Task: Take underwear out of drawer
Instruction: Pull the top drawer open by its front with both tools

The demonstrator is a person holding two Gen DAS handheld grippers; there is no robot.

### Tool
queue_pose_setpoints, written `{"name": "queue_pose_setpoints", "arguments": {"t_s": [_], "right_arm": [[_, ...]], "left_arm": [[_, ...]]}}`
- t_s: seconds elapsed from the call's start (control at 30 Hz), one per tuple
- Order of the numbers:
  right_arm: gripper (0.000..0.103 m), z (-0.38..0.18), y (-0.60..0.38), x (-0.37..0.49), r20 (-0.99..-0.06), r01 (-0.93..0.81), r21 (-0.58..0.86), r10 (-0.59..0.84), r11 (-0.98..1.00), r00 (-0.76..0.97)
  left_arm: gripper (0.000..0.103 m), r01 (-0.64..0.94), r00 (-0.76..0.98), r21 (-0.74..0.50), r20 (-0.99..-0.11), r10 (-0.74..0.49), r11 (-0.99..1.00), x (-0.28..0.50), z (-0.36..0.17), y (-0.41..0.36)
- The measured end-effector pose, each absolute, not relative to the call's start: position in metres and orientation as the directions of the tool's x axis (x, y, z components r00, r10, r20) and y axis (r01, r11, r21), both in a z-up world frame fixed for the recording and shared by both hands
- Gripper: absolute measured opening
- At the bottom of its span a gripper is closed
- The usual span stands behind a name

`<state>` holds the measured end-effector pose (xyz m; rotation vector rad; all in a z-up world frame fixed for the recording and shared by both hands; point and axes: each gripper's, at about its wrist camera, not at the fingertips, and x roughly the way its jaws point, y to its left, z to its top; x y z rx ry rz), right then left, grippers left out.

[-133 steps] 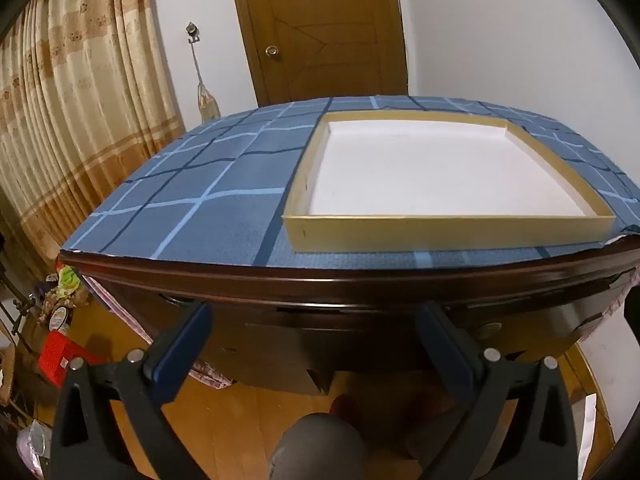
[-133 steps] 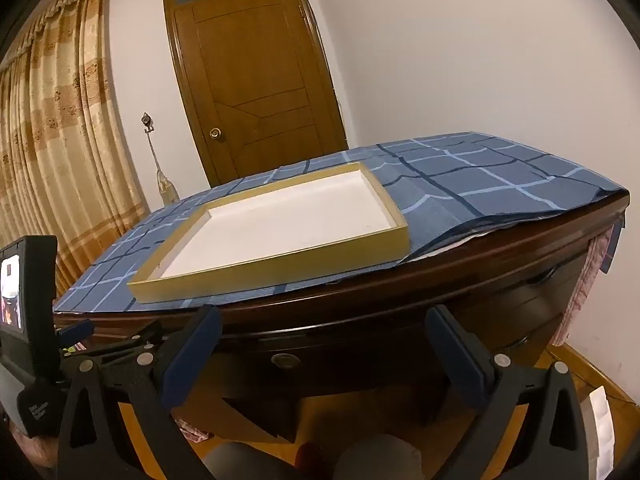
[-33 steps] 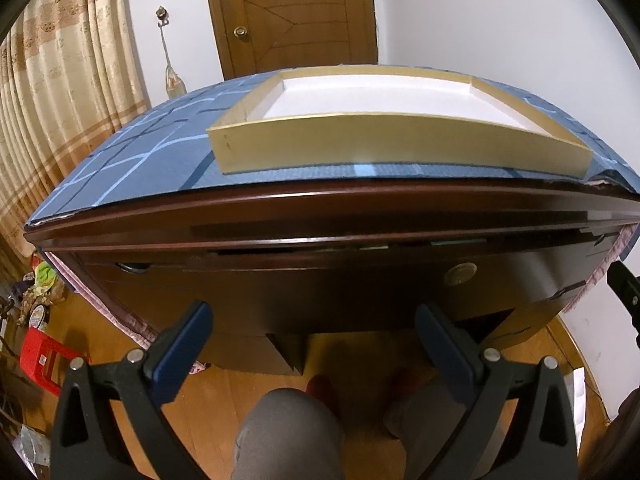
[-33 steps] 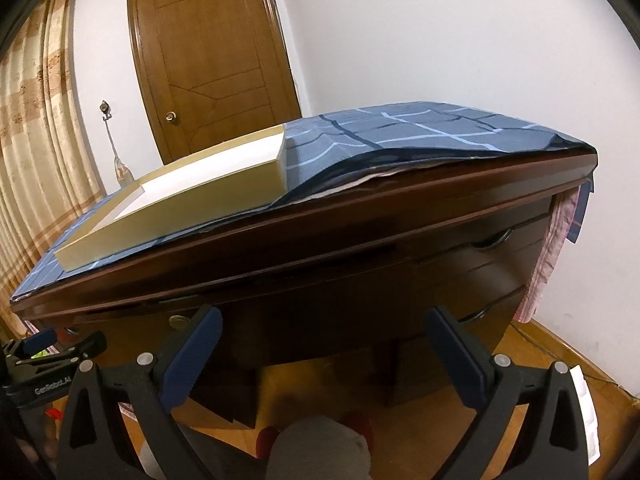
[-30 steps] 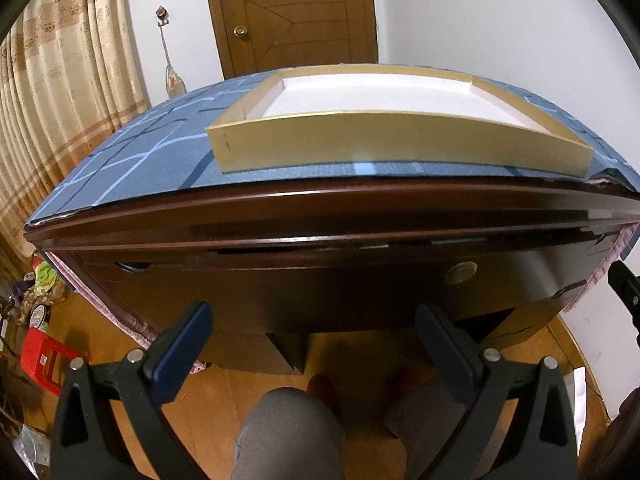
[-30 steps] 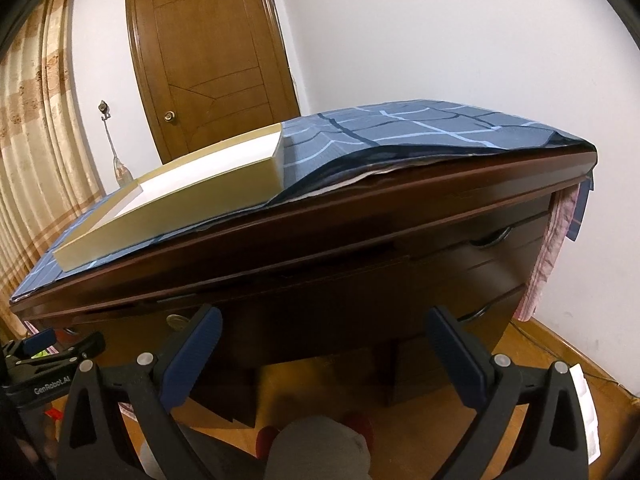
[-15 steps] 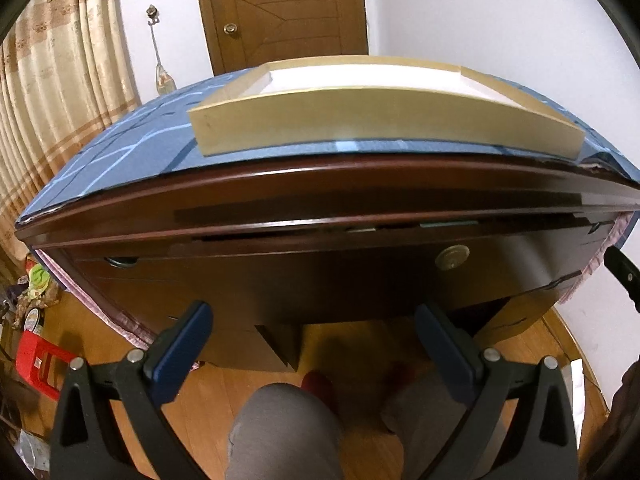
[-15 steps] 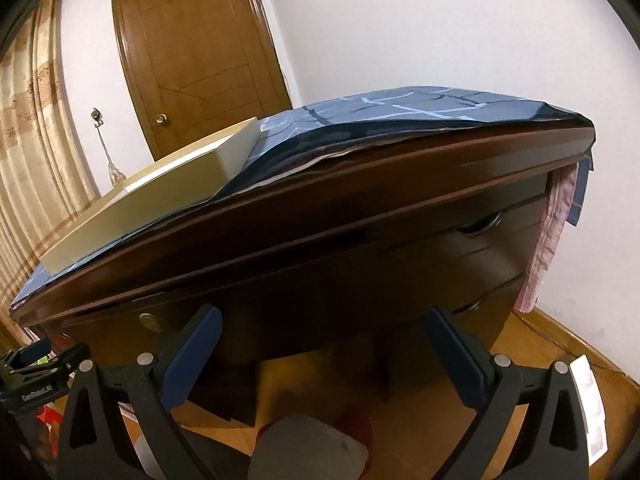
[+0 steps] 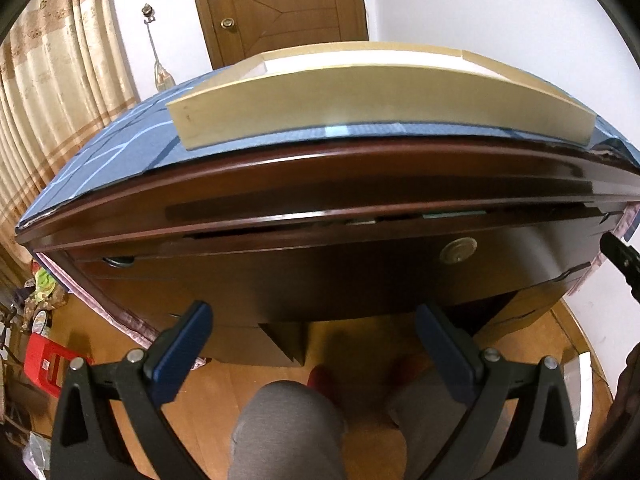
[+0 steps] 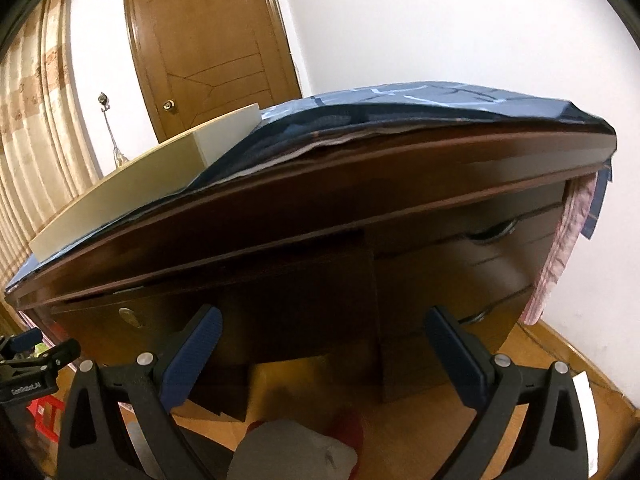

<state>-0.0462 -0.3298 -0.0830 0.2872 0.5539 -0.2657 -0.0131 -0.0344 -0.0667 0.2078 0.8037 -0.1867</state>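
In the left wrist view our left gripper [image 9: 316, 334] hangs with its jaws spread wide and nothing between them, its ribbed blue pads [image 9: 188, 340] set on black plastic arms. Ahead is the dark, glossy wooden desk [image 9: 320, 184], and under its rounded edge the middle drawer [image 9: 304, 272] stands ajar by a thin gap, with a round brass lock [image 9: 458, 251] on its front. We cannot see the underwear. On top lies a blue checked cloth [image 9: 104, 152], bearing a shallow tray [image 9: 360, 98] with pale wooden walls.

In the right wrist view our right gripper [image 10: 326, 346] is likewise spread apart and empty, low before the desk front. To the right are side drawers [image 10: 472, 256] with curved handles, and a pink cloth [image 10: 568, 236] hangs off the corner.
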Motion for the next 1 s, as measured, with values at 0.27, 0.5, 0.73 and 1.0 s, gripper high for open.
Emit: {"name": "queue_pose_setpoints", "arguments": {"t_s": [0.27, 0.5, 0.73, 1.0], "right_arm": [[0.102, -0.091, -0.336, -0.021, -0.569, 0.297, 0.157, -0.159, 0.942, 0.807], [0.102, -0.106, -0.347, 0.006, -0.603, 0.252, 0.191, -0.089, 0.949, 0.792], [0.102, -0.112, -0.342, 0.016, -0.601, 0.178, 0.224, -0.007, 0.958, 0.799], [0.102, -0.109, -0.347, 0.022, -0.625, 0.170, 0.211, -0.001, 0.963, 0.781]], "left_arm": [[0.103, 0.252, 0.672, 0.147, -0.737, -0.064, 0.956, -0.006, -0.073, -0.042], [0.103, 0.246, 0.657, 0.150, -0.752, -0.051, 0.958, 0.005, -0.082, -0.044], [0.103, 0.252, 0.649, 0.161, -0.759, -0.043, 0.954, 0.013, -0.087, -0.047], [0.103, 0.239, 0.655, 0.148, -0.754, -0.047, 0.960, 0.019, -0.082, -0.042]]}}
